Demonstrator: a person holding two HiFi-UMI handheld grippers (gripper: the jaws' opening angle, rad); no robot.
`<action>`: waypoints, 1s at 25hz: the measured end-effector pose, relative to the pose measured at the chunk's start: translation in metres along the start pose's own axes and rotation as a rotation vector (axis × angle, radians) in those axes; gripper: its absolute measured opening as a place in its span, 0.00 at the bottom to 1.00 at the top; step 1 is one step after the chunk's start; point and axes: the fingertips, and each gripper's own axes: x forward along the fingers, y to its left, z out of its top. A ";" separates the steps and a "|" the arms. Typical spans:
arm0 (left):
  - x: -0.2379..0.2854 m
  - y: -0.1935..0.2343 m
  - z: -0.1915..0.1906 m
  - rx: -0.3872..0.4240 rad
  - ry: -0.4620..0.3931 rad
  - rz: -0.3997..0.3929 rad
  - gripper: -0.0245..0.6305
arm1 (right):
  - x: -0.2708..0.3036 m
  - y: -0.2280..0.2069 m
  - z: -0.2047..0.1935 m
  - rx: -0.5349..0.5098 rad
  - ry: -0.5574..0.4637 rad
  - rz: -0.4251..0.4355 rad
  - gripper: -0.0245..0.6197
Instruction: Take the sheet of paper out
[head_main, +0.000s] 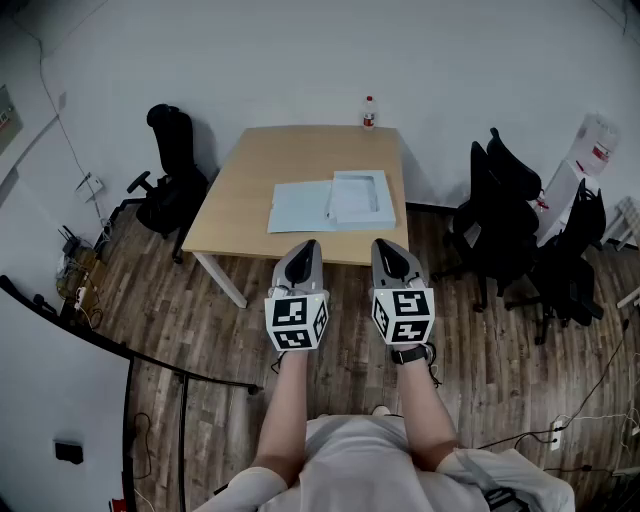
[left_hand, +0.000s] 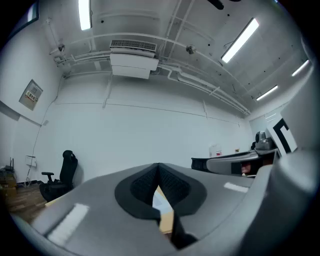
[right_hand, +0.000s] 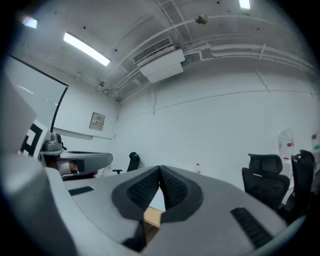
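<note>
A pale blue sheet of paper (head_main: 298, 207) lies flat on the wooden table (head_main: 250, 175), its right part under a clear, white-edged folder or tray (head_main: 362, 197). Both grippers are held level, side by side, just short of the table's near edge and touching nothing. My left gripper (head_main: 308, 246) is shut with nothing in it; in the left gripper view its pads (left_hand: 170, 186) meet at the tip, with a sliver of table and paper showing below. My right gripper (head_main: 384, 245) is also shut and empty, its pads (right_hand: 172, 189) touching at the tip.
A small bottle with a red cap (head_main: 369, 113) stands at the table's far edge. One black office chair (head_main: 170, 170) sits left of the table, and several more (head_main: 510, 215) stand on the right. Cables run along the wooden floor at both sides.
</note>
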 end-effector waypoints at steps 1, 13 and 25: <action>-0.001 0.002 -0.001 -0.002 0.004 -0.001 0.05 | 0.000 0.002 -0.001 0.000 0.001 -0.001 0.06; -0.042 0.059 -0.008 0.029 0.038 0.001 0.05 | -0.013 0.018 -0.011 -0.007 0.012 -0.071 0.06; -0.050 0.108 -0.016 0.038 0.035 -0.005 0.05 | -0.005 0.006 -0.001 -0.047 -0.006 -0.143 0.06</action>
